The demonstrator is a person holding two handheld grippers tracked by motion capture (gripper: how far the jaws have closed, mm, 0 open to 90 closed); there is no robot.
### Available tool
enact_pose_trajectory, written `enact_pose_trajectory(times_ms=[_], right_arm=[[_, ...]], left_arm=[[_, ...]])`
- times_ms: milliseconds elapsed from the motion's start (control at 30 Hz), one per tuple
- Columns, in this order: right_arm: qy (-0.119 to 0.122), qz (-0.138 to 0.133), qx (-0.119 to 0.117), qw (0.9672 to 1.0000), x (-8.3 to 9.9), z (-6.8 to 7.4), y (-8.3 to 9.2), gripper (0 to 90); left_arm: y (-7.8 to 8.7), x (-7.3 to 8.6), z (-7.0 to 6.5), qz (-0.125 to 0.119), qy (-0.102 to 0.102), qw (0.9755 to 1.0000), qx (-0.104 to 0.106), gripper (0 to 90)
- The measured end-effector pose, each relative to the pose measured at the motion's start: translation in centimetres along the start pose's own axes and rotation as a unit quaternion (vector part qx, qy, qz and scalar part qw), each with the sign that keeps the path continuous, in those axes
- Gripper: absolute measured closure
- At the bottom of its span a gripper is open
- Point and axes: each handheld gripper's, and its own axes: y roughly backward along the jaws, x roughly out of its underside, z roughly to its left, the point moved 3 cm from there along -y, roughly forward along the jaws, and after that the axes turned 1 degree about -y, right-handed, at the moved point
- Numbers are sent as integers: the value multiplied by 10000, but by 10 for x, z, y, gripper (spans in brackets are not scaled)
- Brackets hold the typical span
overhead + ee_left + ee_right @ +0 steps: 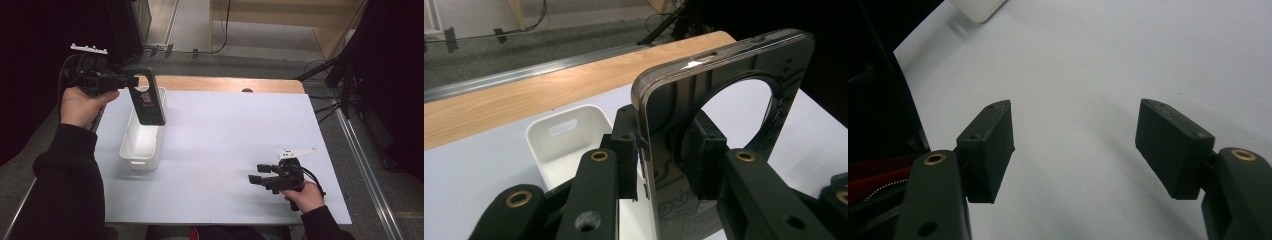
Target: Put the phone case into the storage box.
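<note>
A dark flat slab [150,102] with a shiny metal edge and a large round hole [664,110] hangs tilted over the far end of a white plastic bin [142,159]. My left gripper [131,81] is shut on the slab's upper end, held up in the air at the table's left side. In the left gripper view its pads [626,152] press on both faces of the slab, and the bin [549,150] lies below. My right gripper [256,175] rests low near the table's front right, open, with nothing between its jaws [1075,145].
A white sheet [225,130] covers the table, with a wooden strip [225,84] at its far edge. A corner of the bin [979,9] shows at the top of the right gripper view. Stands and cables [340,80] crowd the floor at the far right.
</note>
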Motion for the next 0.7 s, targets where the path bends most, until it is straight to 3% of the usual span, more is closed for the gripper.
enact_pose_trajectory(times_ms=[333,700], right_arm=[[49,18,-49,10000,0,1,-2,305],[46,18,-29,10000,3,3,-1,305]], left_arm=[[-2,-4,19,16,138,9999,-88,696],[-8,-17,29,-29,146,9998,-165,696]])
